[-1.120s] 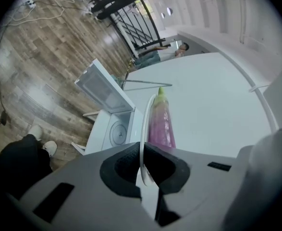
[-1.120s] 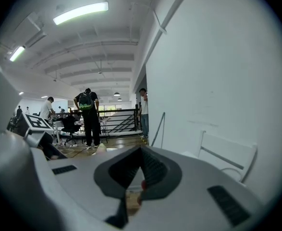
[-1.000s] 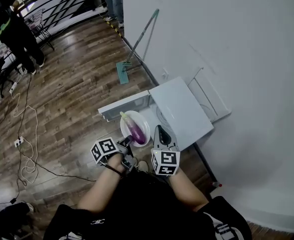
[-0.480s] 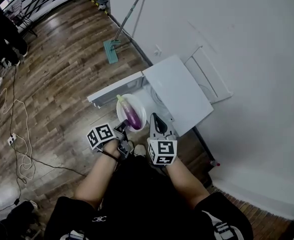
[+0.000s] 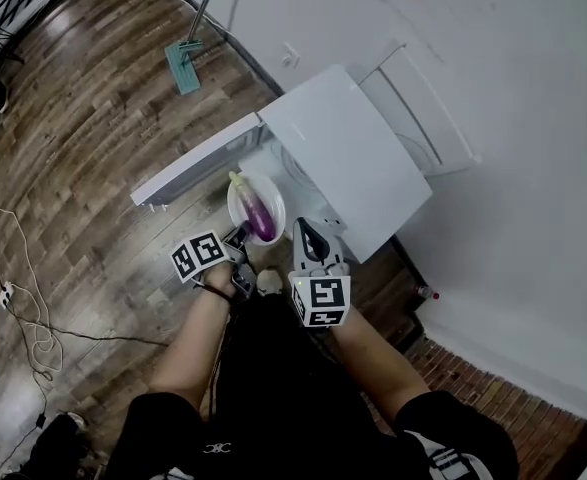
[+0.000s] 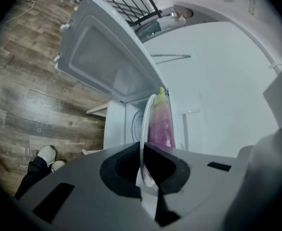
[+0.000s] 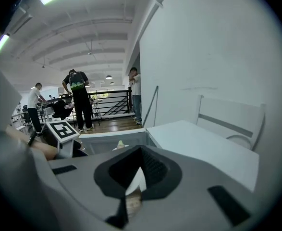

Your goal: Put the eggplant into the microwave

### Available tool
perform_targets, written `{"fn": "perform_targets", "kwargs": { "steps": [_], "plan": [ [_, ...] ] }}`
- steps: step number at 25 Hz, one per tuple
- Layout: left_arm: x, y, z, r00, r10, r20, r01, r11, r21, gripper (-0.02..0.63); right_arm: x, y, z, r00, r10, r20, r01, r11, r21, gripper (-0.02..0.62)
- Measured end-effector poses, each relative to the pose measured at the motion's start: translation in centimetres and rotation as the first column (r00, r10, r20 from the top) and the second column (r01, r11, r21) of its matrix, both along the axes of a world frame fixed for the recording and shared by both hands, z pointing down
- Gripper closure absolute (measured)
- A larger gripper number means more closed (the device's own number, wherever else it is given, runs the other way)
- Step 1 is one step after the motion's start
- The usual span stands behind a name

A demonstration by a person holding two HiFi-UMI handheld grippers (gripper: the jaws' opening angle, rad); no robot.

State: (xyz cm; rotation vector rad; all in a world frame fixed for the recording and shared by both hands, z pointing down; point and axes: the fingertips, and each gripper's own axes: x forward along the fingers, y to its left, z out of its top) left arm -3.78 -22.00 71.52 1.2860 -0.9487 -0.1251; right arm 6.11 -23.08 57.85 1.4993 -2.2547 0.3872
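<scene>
Head view. White microwave (image 5: 348, 158) stands on the wood floor against the wall, its door (image 5: 193, 171) swung wide open to the left. Left gripper (image 5: 239, 240) is clamped on the near rim of a white plate (image 5: 235, 206). The eggplant (image 5: 262, 218) lies along the plate, green stem toward the far rim. The plate hangs in front of the open cavity, not yet inside. Right gripper (image 5: 306, 230) is just beside the plate's right rim, jaws together, apparently carrying nothing.

Left gripper view. Plate rim (image 6: 142, 129) seen edge-on, pinched between the jaws of the left gripper (image 6: 143, 162). Eggplant (image 6: 161, 124) rests on the plate's far half. The open door (image 6: 107, 61) and the cavity are ahead.

Right gripper view. Right gripper (image 7: 136, 177) has its jaws closed, with no grip that I can make out. Eggplant tip (image 7: 121, 144) shows just above them, and the microwave's top (image 7: 203, 146) is to the right.

Progress. Door open and eggplant lifted on its plate: done. Left to do: pass the plate into the cavity, let go, and probably shut the door.

Versus a second ago. Microwave looks larger and nearer. Both grippers and the plate have come down toward the opening. Left gripper's hold on the plate is unchanged.
</scene>
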Motion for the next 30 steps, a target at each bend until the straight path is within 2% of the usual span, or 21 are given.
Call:
{"fn": "perform_targets", "kwargs": {
  "steps": [7, 16, 21, 30],
  "plan": [
    [4.5, -4.5, 7.0, 0.993, 0.116, 0.017, -0.117, 0.993, 0.027, 0.591, 1.9, -1.7, 5.4, 0.998, 0.043, -0.045, -0.043, 0.999, 0.006, 0.589],
    [10.4, -7.4, 11.9, 0.96, 0.275, 0.056, -0.279, 0.957, 0.073, 0.591, 4.0, 0.2, 9.0, 0.993, 0.1, -0.056, -0.103, 0.993, -0.054, 0.589],
    [12.6, -9.1, 14.2, 0.954, 0.297, 0.044, -0.299, 0.95, 0.087, 0.591, 5.3, 1.1, 9.7, 0.988, 0.136, -0.067, -0.142, 0.985, -0.095, 0.589],
    [15.5, -12.7, 15.7, 0.967, 0.256, 0.0, -0.256, 0.965, 0.06, 0.59, 6.7, 1.5, 10.6, 0.981, 0.183, -0.067, -0.191, 0.973, -0.131, 0.589]
  ]
}}
